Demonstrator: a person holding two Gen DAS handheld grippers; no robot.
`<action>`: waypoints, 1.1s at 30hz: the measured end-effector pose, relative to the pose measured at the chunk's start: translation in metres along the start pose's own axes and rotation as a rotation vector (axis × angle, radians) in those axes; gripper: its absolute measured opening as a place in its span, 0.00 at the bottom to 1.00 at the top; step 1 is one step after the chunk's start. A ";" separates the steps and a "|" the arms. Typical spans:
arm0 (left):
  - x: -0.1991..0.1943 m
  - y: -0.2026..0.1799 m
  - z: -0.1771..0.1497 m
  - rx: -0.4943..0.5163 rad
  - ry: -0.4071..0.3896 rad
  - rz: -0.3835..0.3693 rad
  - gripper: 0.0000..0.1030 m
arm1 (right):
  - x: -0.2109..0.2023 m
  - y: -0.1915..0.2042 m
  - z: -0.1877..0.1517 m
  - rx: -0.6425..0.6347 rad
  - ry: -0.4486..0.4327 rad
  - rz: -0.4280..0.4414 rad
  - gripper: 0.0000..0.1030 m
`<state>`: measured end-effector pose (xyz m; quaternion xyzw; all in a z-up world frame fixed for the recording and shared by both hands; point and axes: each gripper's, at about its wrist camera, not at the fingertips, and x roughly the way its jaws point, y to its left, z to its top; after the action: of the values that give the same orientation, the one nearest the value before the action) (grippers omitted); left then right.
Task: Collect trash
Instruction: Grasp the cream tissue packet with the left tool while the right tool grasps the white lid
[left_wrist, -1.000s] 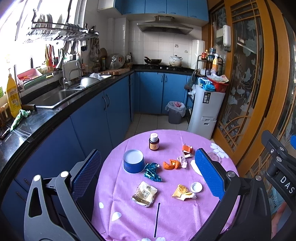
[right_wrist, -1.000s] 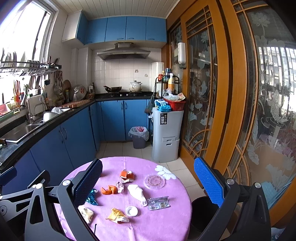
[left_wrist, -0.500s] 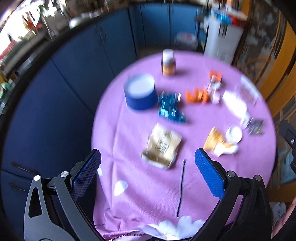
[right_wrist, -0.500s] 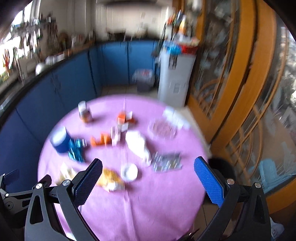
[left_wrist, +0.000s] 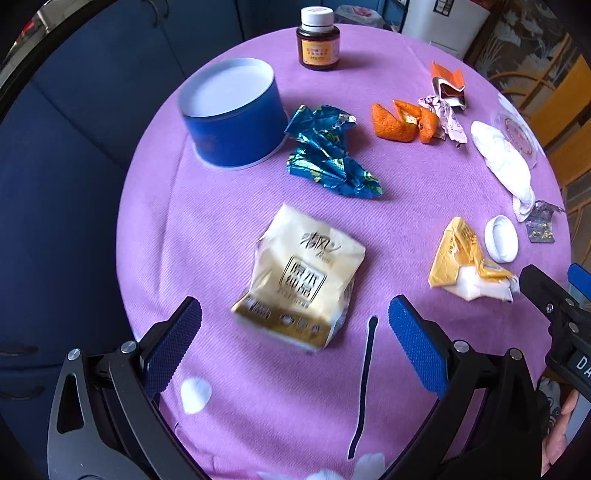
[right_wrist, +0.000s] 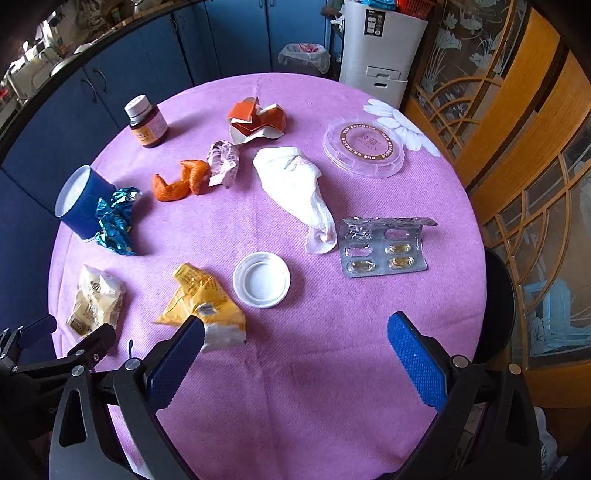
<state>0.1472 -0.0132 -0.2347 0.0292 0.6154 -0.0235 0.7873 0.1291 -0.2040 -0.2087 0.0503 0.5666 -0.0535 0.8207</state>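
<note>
Left wrist: you dropped the spread left gripper (left_wrist: 295, 343) from kitchen view onto the cream wrapper (left_wrist: 301, 275), nothing pinched | Right wrist: your right gripper (right_wrist: 295, 358), spread and empty, lowered beside the yellow wrapper (right_wrist: 201, 301); collecting unstarted.

Both wrist views look steeply down, near; share purple table (left_wrist: 229, 387).

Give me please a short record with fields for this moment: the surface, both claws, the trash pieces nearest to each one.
surface: round table with purple cloth
left claw: open, empty, above the cream wrapper
right claw: open, empty
nearest to right claw: yellow wrapper, white cap
other trash: blue foil, orange peel, blister pack
</note>
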 end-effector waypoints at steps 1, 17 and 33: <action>0.003 -0.001 0.002 0.001 0.005 0.001 0.97 | 0.004 -0.001 0.003 0.000 0.008 0.001 0.94; 0.026 0.010 0.006 -0.036 0.034 -0.015 0.77 | 0.035 0.016 0.021 -0.064 0.013 -0.045 0.79; 0.005 0.048 0.014 -0.126 -0.008 -0.047 0.38 | 0.020 0.028 0.012 -0.103 -0.050 -0.012 0.38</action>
<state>0.1655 0.0340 -0.2353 -0.0348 0.6132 -0.0034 0.7891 0.1514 -0.1788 -0.2223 0.0034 0.5483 -0.0305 0.8357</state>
